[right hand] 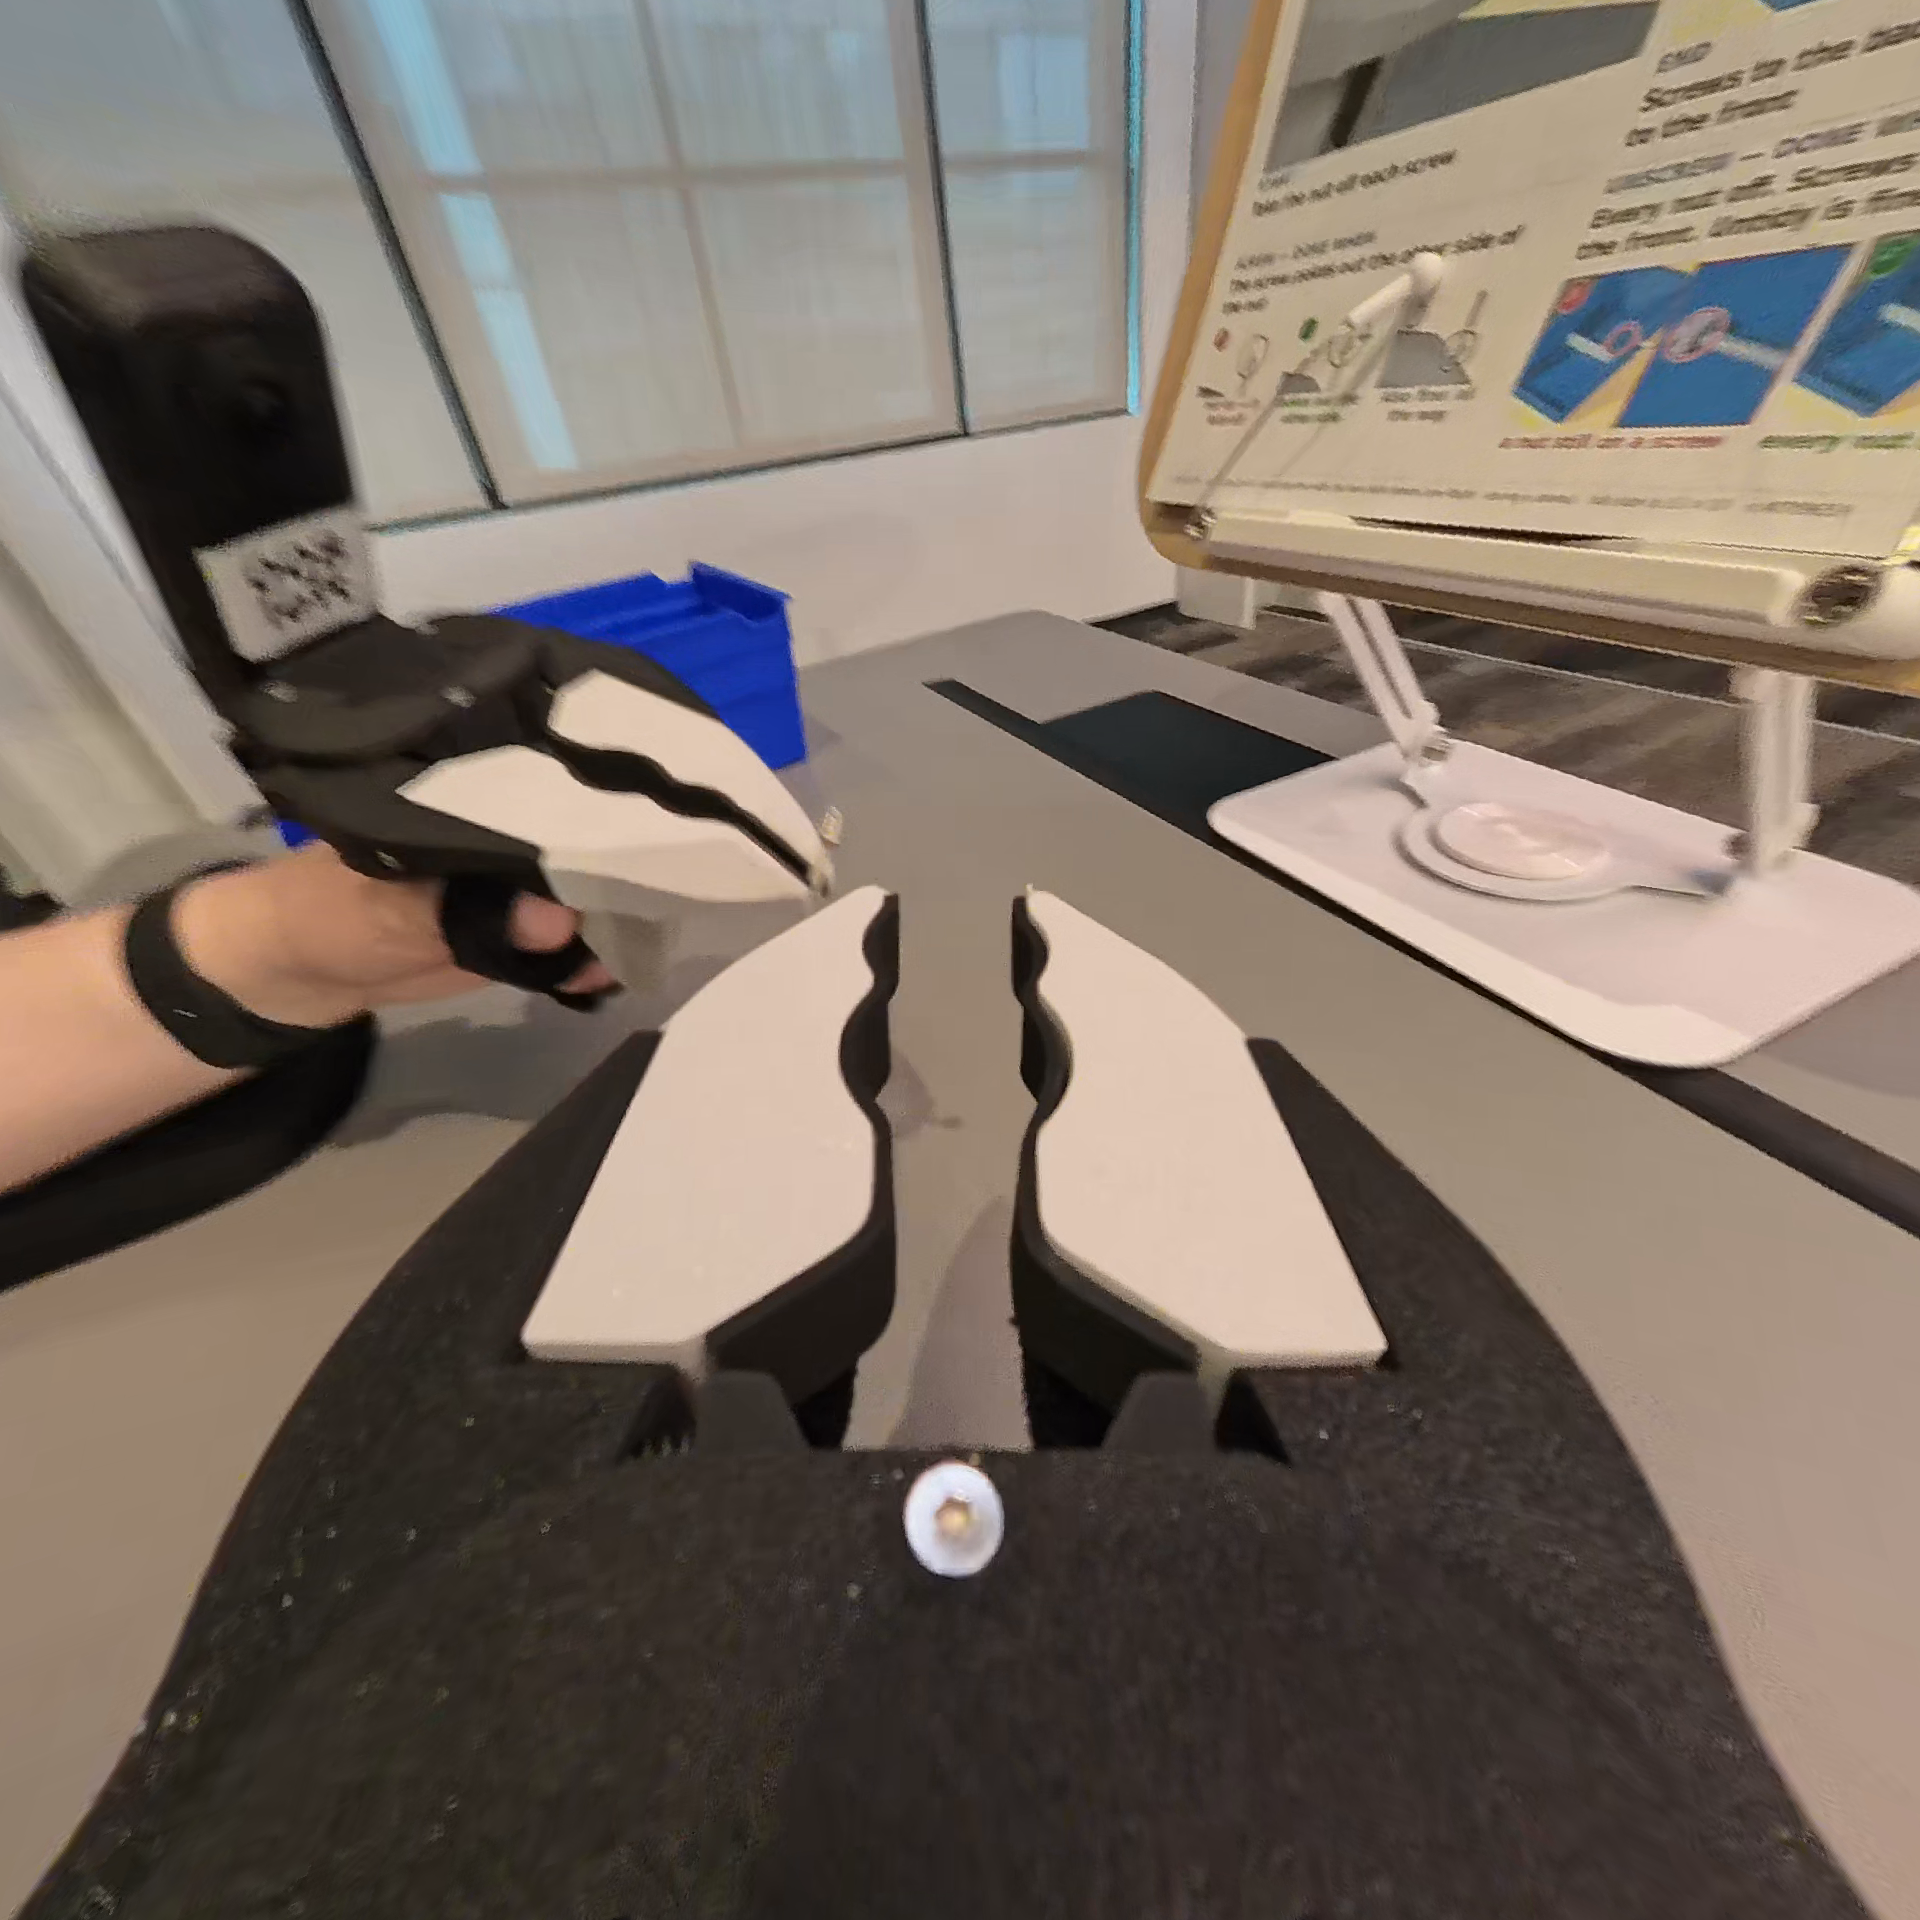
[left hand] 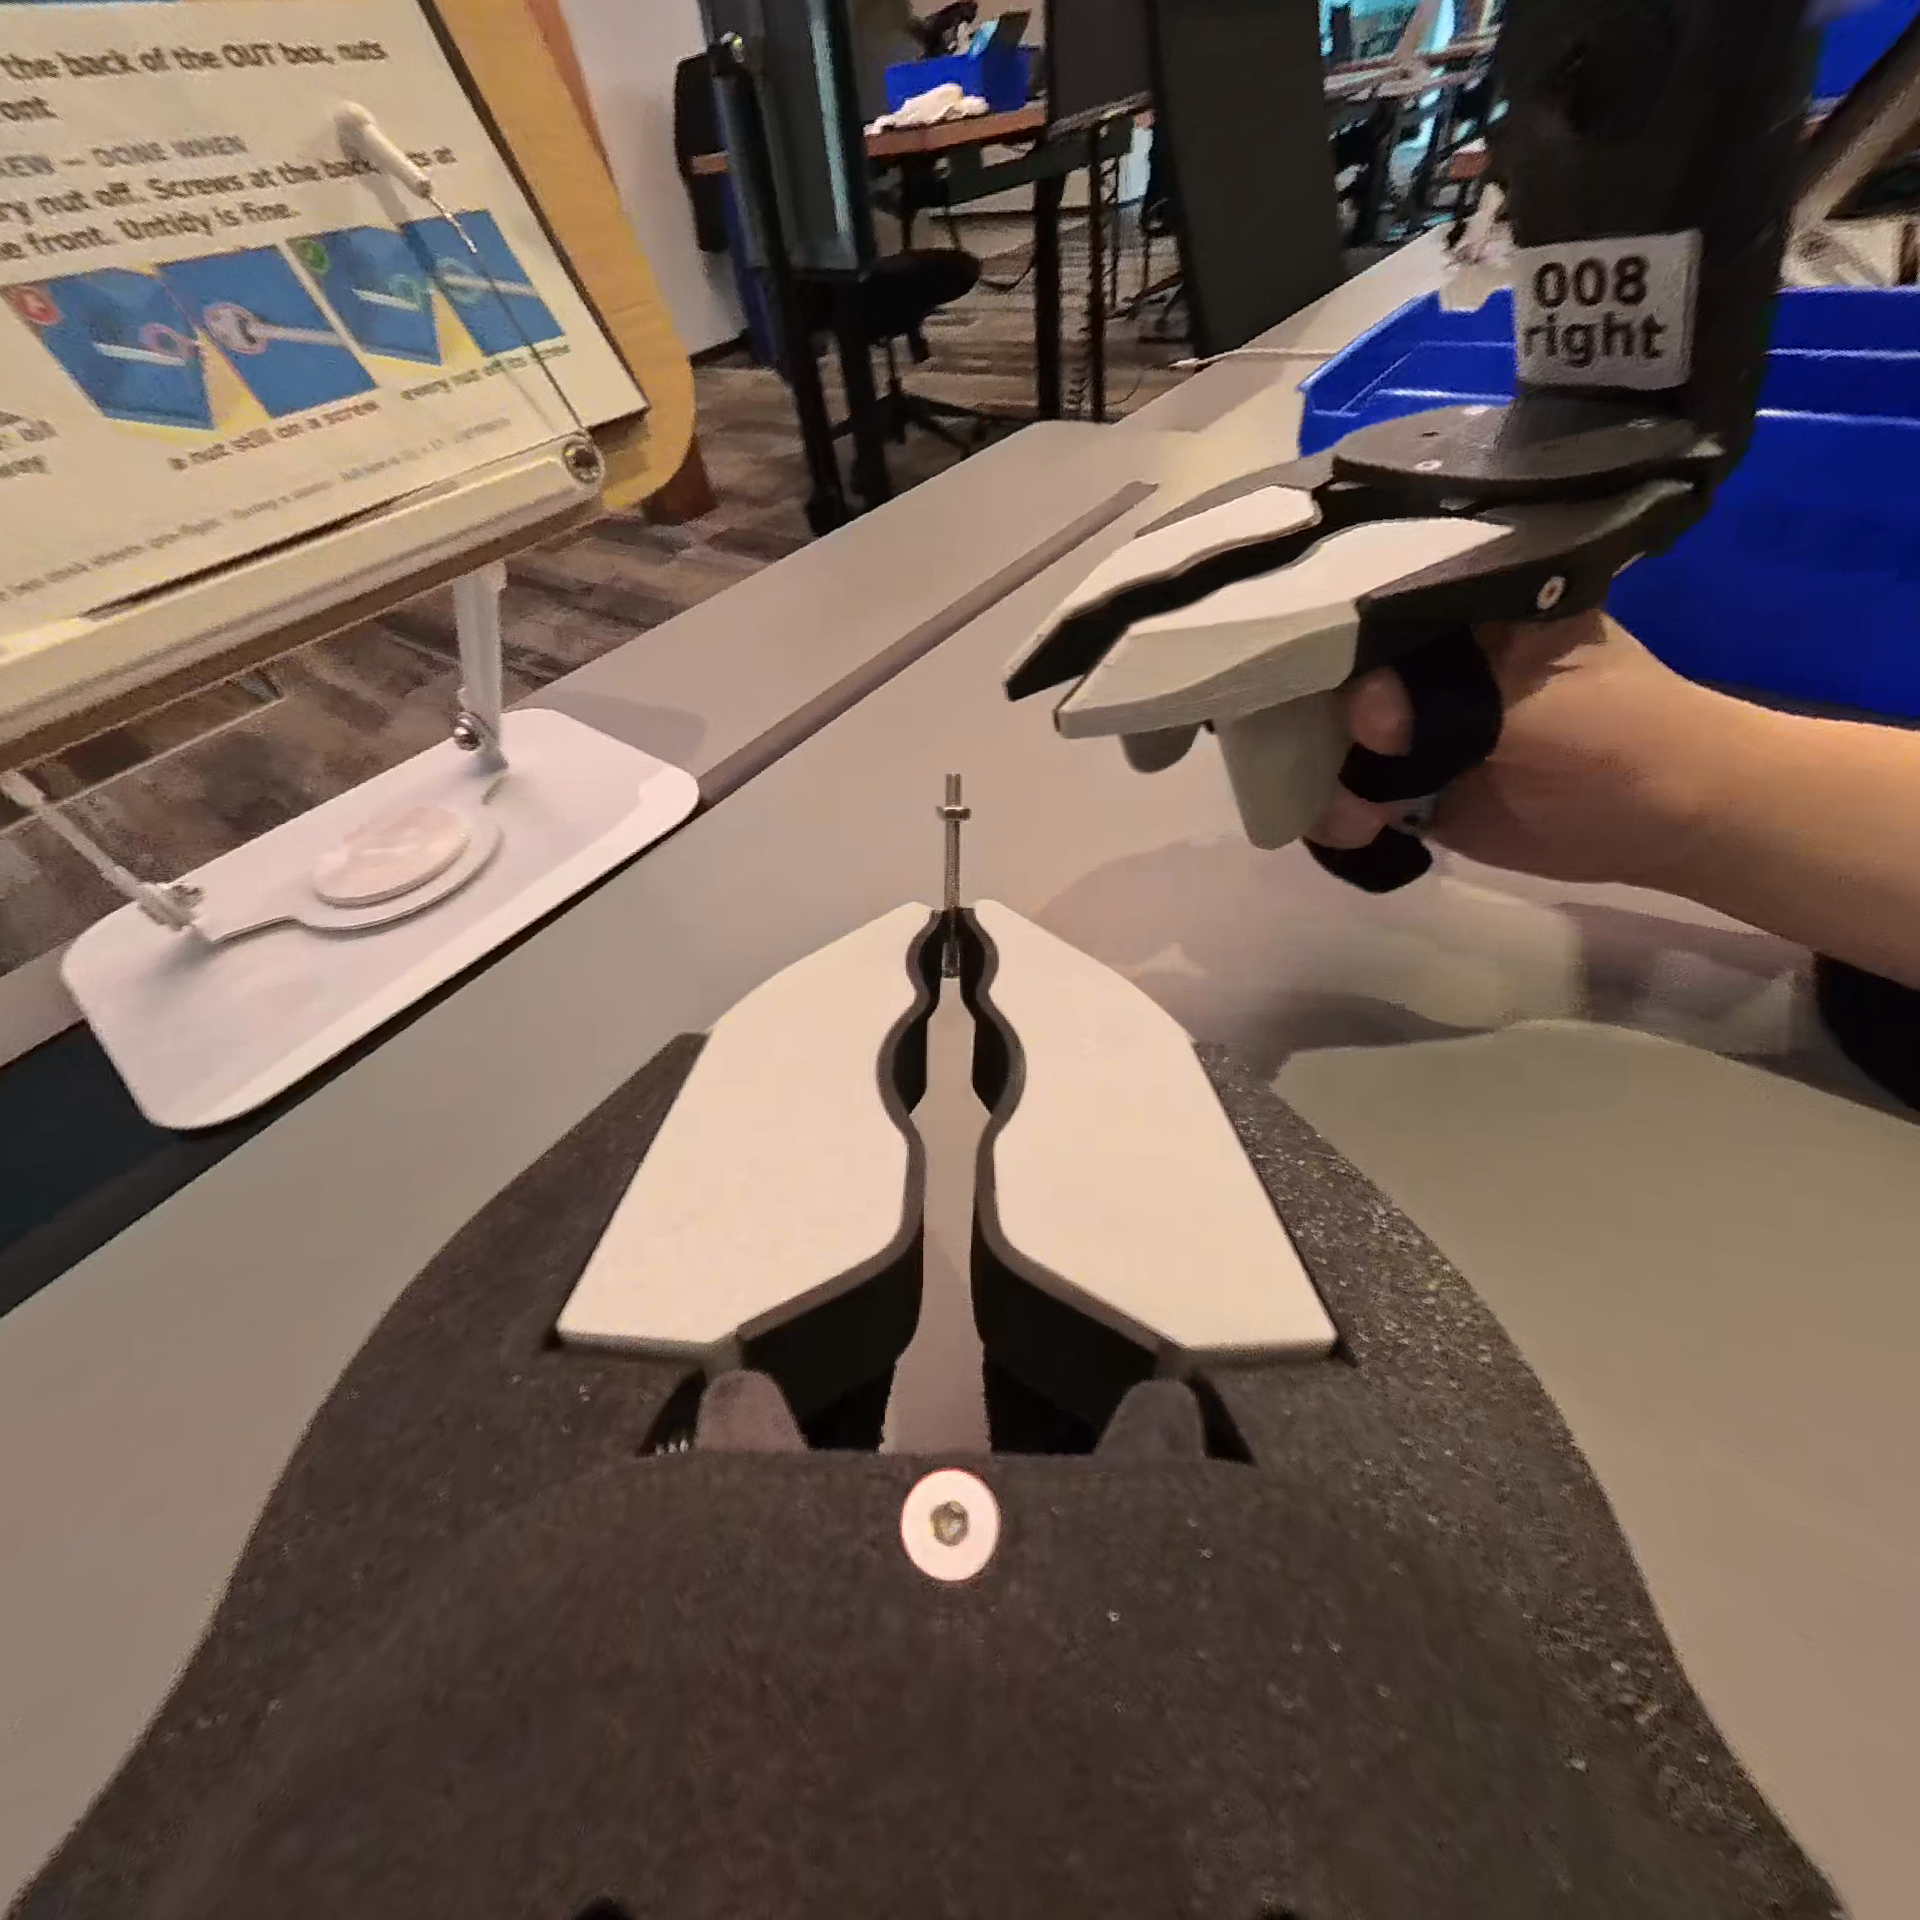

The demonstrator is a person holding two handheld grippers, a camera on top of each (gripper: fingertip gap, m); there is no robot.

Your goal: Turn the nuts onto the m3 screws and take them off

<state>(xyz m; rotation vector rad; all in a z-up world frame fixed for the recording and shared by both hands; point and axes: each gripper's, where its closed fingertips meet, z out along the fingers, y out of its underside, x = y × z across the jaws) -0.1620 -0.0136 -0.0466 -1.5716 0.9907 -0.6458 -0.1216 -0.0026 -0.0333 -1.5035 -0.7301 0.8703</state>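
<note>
Nearest the left wrist camera, the left gripper (left hand: pixel 951 920) was clamped on the lower end of an M3 screw (left hand: pixel 951 868), its fingertips pinching the shank so that the screw stood out straight ahead along the line of the fingers. A nut (left hand: pixel 952 812) sat on the thread near the free tip, with a little thread showing beyond it. The screw's long axis therefore ran forward from the left gripper, away from the camera, above the grey table (left hand: pixel 1558 1195).

Just beyond and to the right in that view, the right gripper (left hand: pixel 1039 691) hovered near the screw tip but apart from it, pointing down and leftward toward the nut. From its own wrist camera its jaws stood apart with nothing between them (right hand: pixel 956 904). In that view the left gripper (right hand: pixel 821 878) lay just ahead and to the left, the small metal end of the screw (right hand: pixel 830 826) peeking past its tips.

Judging by this, the right gripper was the one to take the nut, and it would need to swing left and close across the screw's axis.

Farther off stood a white stand (left hand: pixel 395 914) carrying an instruction sheet (left hand: pixel 260 260), and a blue bin (left hand: pixel 1714 468) behind the right gripper.
</note>
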